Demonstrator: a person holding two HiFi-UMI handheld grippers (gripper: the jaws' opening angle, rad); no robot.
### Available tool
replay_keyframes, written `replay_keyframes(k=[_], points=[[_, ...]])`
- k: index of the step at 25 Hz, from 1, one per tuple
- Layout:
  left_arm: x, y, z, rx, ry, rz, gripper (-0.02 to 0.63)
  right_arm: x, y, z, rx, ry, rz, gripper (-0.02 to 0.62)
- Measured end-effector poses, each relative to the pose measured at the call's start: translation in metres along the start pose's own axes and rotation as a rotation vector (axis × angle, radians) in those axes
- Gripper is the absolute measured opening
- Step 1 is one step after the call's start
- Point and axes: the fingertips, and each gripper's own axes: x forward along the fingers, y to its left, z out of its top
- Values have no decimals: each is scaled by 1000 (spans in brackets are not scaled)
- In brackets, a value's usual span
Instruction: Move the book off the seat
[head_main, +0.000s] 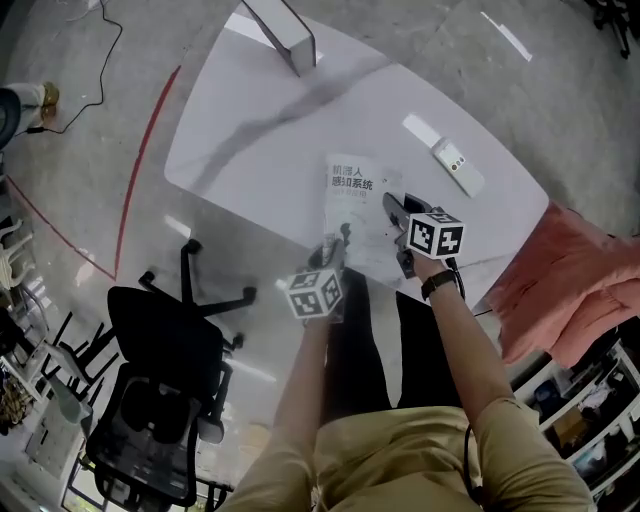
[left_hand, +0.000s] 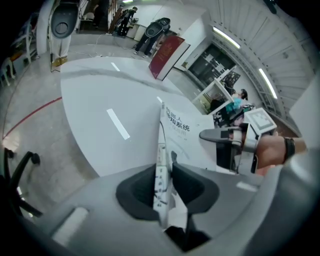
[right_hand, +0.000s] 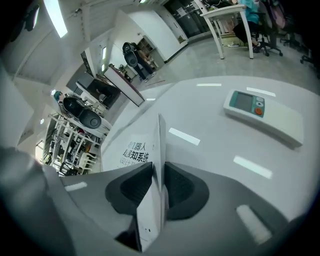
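The white book (head_main: 355, 205) with black print lies at the near edge of the white table (head_main: 260, 130). My left gripper (head_main: 330, 258) is shut on its near corner; in the left gripper view the book's edge (left_hand: 161, 150) stands upright between the pads of that gripper (left_hand: 162, 182). My right gripper (head_main: 398, 235) is shut on the book's right side, and the right gripper view shows the cover (right_hand: 137, 150) pinched between its jaws (right_hand: 159, 187). From the left gripper view the right gripper (left_hand: 227, 145) appears beside the book. A black office chair (head_main: 160, 390), its seat bare, stands at the lower left.
A white remote-like device (head_main: 457, 167) lies on the table to the right of the book. A board (head_main: 285, 30) stands at the table's far edge. A salmon cloth (head_main: 580, 270) hangs at the right. A red line (head_main: 135, 180) runs across the floor at the left.
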Motion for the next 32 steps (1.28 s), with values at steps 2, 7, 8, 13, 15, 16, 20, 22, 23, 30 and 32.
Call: replay_keyframes(k=[2, 7, 8, 13, 15, 16, 20, 22, 23, 30, 32], points=[[4, 7, -3, 10, 9, 28, 83, 5, -7, -5, 8, 4, -16, 78], [10, 18, -5, 35, 12, 57, 128, 8, -24, -9, 26, 2, -51, 129], [10, 20, -5, 37, 13, 62, 150, 7, -25, -9, 27, 3, -53, 147], [7, 39, -9, 7, 38, 103, 251, 2, -33, -10, 35, 9, -67, 178], [3, 46, -9, 12, 54, 128, 278, -2, -33, -8, 23, 16, -68, 200], [0, 48, -9, 15, 61, 135, 278, -5, -33, -6, 18, 21, -68, 208], [-15, 38, -8, 31, 75, 141, 282, -24, -25, -2, -6, 33, -65, 225], [-25, 27, -2, 44, 65, 137, 281, -36, -14, 2, -24, 32, -58, 227], [-32, 19, 3, 52, 54, 134, 271, -42, -5, 3, -34, 31, -51, 227], [-92, -74, 66, 134, -98, 94, 139, -114, 73, 26, -126, -4, 24, 124], [-120, -105, 79, 159, -146, 88, 92, -143, 101, 27, -149, -19, 52, 105]])
